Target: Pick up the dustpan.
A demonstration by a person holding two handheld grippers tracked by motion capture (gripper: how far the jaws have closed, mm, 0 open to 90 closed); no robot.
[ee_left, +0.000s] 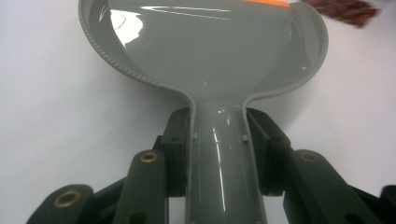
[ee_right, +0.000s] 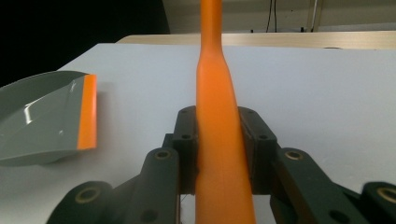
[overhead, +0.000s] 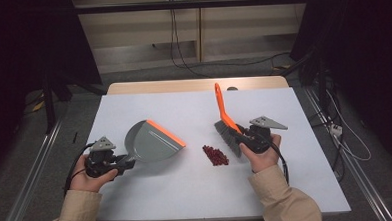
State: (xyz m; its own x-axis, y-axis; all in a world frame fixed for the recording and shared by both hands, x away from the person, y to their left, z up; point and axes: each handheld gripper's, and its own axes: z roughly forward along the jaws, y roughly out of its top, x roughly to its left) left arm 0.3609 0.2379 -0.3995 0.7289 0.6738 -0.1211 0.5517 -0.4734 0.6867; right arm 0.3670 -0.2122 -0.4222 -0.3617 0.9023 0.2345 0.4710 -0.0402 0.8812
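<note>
A grey dustpan (overhead: 153, 141) with an orange lip rests at the left of the white table (overhead: 133, 105). My left gripper (overhead: 122, 164) is shut on its handle; in the left gripper view the jaws clamp the grey handle (ee_left: 219, 154) on both sides. A hand brush (overhead: 226, 124) with an orange handle and grey bristles is at the right. My right gripper (overhead: 245, 138) is shut on the orange handle (ee_right: 218, 140), which points away toward the table's far edge. A small pile of dark red bits (overhead: 215, 155) lies between dustpan and brush.
The white table top sits over a wooden board (overhead: 198, 85) at the far edge. Black cables (overhead: 181, 56) run across the floor beyond. Dark frames and rails stand at both sides.
</note>
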